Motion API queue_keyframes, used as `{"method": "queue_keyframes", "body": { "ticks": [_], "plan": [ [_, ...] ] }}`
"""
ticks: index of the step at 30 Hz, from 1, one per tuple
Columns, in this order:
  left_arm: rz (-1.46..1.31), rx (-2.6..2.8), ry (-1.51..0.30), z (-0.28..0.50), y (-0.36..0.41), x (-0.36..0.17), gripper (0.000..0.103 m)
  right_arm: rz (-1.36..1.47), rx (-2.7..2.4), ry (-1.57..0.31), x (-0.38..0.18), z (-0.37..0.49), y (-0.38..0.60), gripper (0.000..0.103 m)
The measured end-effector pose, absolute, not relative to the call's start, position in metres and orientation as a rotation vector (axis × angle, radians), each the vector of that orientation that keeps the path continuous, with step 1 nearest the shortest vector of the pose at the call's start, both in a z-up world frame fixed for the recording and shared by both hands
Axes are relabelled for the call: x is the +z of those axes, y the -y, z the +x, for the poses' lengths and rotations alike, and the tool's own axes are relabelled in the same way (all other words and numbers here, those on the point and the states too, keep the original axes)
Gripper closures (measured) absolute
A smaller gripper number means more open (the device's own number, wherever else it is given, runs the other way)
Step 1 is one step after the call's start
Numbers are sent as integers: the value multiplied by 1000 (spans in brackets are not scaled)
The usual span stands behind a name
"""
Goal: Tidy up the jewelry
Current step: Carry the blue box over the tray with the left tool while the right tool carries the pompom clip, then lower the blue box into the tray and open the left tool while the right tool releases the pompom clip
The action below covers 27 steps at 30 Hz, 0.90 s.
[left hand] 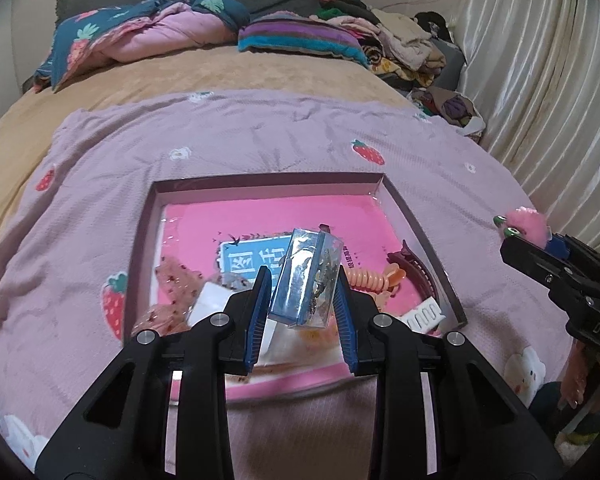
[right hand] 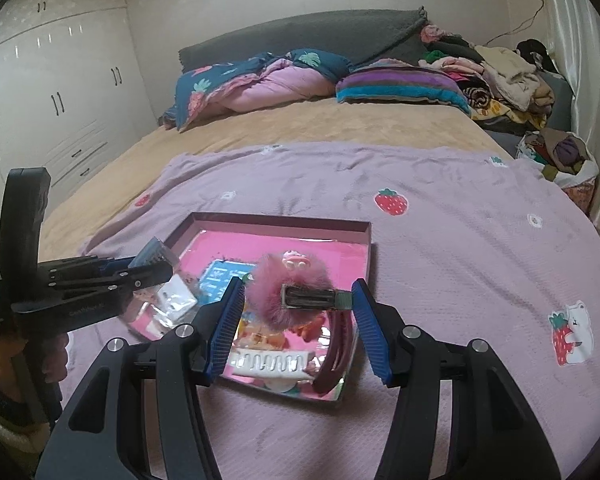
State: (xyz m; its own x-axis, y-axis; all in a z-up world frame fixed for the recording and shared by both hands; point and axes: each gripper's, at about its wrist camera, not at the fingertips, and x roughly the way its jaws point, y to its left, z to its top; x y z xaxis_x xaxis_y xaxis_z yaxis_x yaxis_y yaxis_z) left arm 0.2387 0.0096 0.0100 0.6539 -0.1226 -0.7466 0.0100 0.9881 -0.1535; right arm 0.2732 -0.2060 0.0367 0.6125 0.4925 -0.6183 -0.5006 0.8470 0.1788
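Note:
A shallow box lid (left hand: 422, 220) with a pink lining lies on the lilac blanket and holds hair accessories. My left gripper (left hand: 302, 280) is shut on a clear plastic box with jewelry inside (left hand: 306, 276), held tilted above the lid; it also shows at the left of the right wrist view (right hand: 152, 258). My right gripper (right hand: 298, 300) is shut on a pink fluffy hair clip (right hand: 288, 296), pads on its metal clasp and fur, held above the lid (right hand: 364, 256). In the left wrist view the clip (left hand: 526, 224) sticks out of the right gripper at the far right.
In the lid lie a dark red headband (right hand: 336, 354), a white comb clip (right hand: 272, 362), an orange spiral hair tie (left hand: 368, 280), a blue card (left hand: 252, 258) and a pink patterned pouch (left hand: 176, 280). Folded quilts (right hand: 260, 80), a striped pillow (right hand: 400, 84) and piled clothes (right hand: 504, 76) lie at the bed's head.

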Motion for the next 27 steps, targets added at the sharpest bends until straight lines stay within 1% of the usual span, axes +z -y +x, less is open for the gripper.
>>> {"method": "queue_keyframes", "body": {
  "ticks": [13,21,24,25,27],
  "plan": [
    [-131,-83,-938,263,-4,-29,80,-55,578,-822,-17,293,184,49],
    [-131,-84,-962,264,-5,-39,80,-83,586,-868,-38,294,173,49],
    [-133,-85,-964,264,-6,-39,80,-88,591,-883,-42,293,171,46],
    [-131,-86,-964,264,-5,-39,79,-91,586,-884,-42,292,171,44],
    [-130,-86,-958,262,-5,-37,69,-89,577,-881,-39,290,173,43]
  ]
}}
